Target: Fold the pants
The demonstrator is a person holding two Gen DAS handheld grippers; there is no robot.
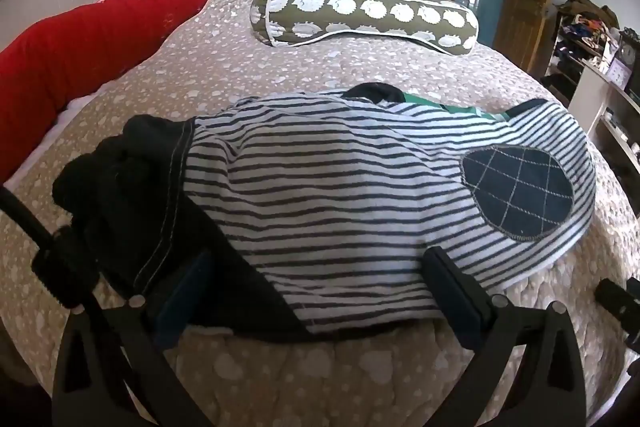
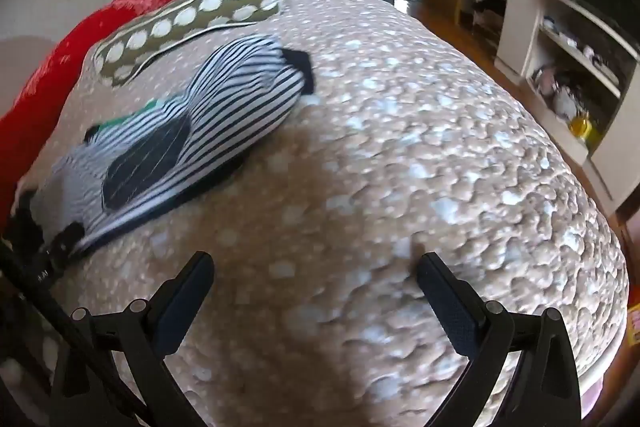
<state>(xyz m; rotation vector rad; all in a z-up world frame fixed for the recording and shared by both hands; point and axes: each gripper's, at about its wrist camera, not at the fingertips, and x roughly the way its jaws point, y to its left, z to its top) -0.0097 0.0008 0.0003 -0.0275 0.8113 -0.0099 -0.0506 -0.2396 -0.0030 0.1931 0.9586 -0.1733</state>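
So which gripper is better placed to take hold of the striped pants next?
Left. The left gripper is open with its fingers straddling the striped pants; the right gripper is open over bare bedspread.

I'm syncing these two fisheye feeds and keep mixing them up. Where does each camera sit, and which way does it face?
Left wrist: sits on the left gripper, low at the near edge of the striped pants, facing across the bed toward the dotted bolster; both open fingers show, straddling the fabric.
Right wrist: sits on the right gripper, above bare quilt, facing the same way; open fingers show, holding nothing.
Shared: striped pants, dotted bolster, red pillow, shelves.
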